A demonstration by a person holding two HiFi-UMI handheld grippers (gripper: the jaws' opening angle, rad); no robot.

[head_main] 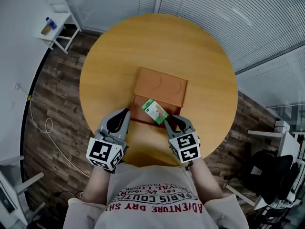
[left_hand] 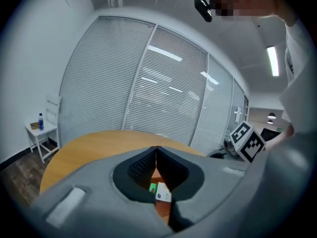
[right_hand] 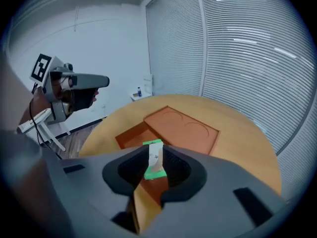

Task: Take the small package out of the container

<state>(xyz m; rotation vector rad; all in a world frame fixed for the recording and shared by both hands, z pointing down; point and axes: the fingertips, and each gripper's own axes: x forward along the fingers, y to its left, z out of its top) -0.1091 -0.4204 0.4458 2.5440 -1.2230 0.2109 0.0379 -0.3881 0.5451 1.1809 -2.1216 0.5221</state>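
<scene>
1. Room, left side: white side table [head_main: 61, 26] with a bottle [head_main: 47, 26] on it, and a thin cable [head_main: 44, 127] lying on the dark plank floor [head_main: 57, 94].
2. Centre: round table [head_main: 205, 61] with a plain light wood top. Slatted blinds [head_main: 219, 8] run behind it.
3. Right side: black office chair [head_main: 267, 168], well apart from the table.
4. Left gripper [head_main: 126, 111]: clenched, tips meeting, nothing pinched between them. It sits just beside the near left corner of the container [head_main: 139, 112]. Cannot tell if it touches the container.
5. The container is an orange-brown flat box near the table's middle. Its lid [head_main: 161, 85], with two curved marks on top, covers the far part, and the near part is uncovered.
6. Small package [head_main: 155, 111]: thin and flat, white face with print, green ends. It sits tilted at the container's near edge, over the uncovered part, right at the right gripper's tips.
7. Right gripper [head_main: 168, 119]: jaws parted a little with the package standing edge-on between them. A narrow gap shows beside it, so it is released, not clamped.
</scene>
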